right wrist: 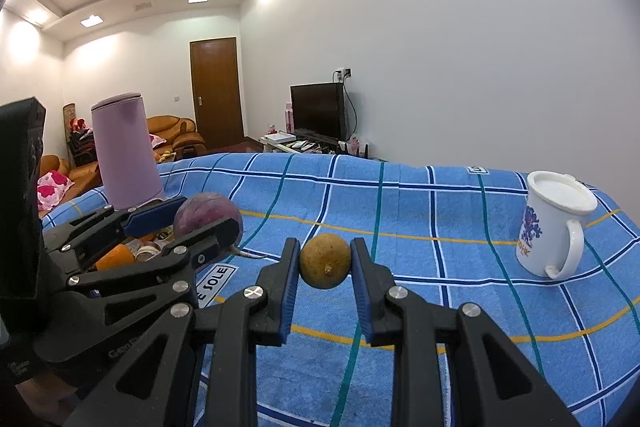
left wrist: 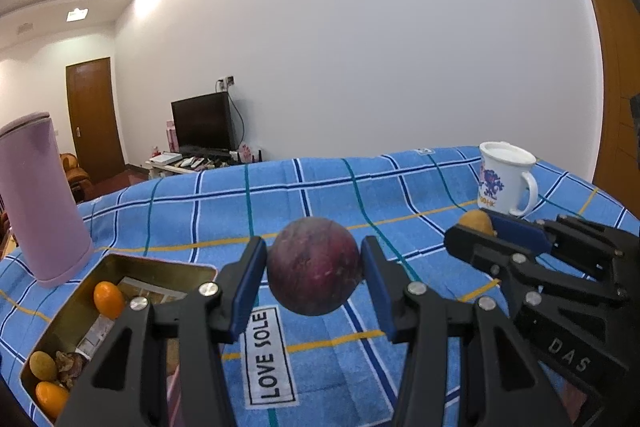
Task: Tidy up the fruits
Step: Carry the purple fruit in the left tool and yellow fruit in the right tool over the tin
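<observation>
tilting slightly downward side by side above the blue checked cloth, the left gripper clamps a purple fruit, the right gripper a small brown fruit.

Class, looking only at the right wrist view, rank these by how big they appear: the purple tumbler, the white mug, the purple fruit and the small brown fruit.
1. purple tumbler
2. white mug
3. purple fruit
4. small brown fruit

The brown fruit sits nearest the camera yet looks smallest, so that ranking is safe. Tumbler against mug is less sure, as their distances differ.
</observation>
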Demonstrator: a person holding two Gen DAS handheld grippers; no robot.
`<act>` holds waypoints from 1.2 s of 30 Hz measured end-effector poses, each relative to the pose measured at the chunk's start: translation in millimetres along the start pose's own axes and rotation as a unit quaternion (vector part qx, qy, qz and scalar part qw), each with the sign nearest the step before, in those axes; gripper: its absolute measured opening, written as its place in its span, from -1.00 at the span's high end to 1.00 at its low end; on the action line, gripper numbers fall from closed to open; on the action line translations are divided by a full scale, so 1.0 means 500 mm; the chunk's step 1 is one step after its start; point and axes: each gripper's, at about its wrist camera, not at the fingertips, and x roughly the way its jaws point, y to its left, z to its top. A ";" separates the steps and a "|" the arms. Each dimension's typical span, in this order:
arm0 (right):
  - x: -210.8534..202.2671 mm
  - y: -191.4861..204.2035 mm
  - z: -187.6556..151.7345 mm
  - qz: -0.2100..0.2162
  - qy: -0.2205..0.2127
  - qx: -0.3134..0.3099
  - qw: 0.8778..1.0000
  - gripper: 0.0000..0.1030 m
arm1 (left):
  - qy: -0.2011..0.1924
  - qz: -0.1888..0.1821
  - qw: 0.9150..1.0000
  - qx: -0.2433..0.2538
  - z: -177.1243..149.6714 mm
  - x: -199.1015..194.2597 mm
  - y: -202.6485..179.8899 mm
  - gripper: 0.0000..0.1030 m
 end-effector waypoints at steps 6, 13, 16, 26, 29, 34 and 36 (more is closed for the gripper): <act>0.002 0.012 -0.001 0.013 0.009 0.002 1.000 0.48 | 0.012 0.009 1.000 -0.009 -0.009 -0.014 0.023 0.02; 0.005 0.063 0.004 0.035 0.020 -0.017 0.999 0.48 | 0.020 0.028 0.999 -0.019 -0.025 -0.051 0.072 0.02; 0.009 0.086 0.014 0.056 0.024 -0.015 0.998 0.48 | 0.026 0.038 0.999 -0.022 -0.027 -0.064 0.097 0.02; 0.039 0.179 0.039 0.105 0.046 -0.039 0.993 0.48 | 0.029 0.080 0.996 -0.036 -0.028 -0.103 0.184 0.02; 0.052 0.213 0.048 0.125 0.057 -0.041 0.990 0.48 | 0.033 0.101 0.993 -0.042 -0.032 -0.110 0.217 0.02; 0.070 0.273 0.058 0.150 0.062 -0.060 0.985 0.48 | 0.044 0.126 0.989 -0.066 -0.041 -0.113 0.276 0.02; 0.080 0.298 0.058 0.159 0.066 -0.068 0.983 0.48 | 0.051 0.135 0.987 -0.073 -0.048 -0.115 0.295 0.02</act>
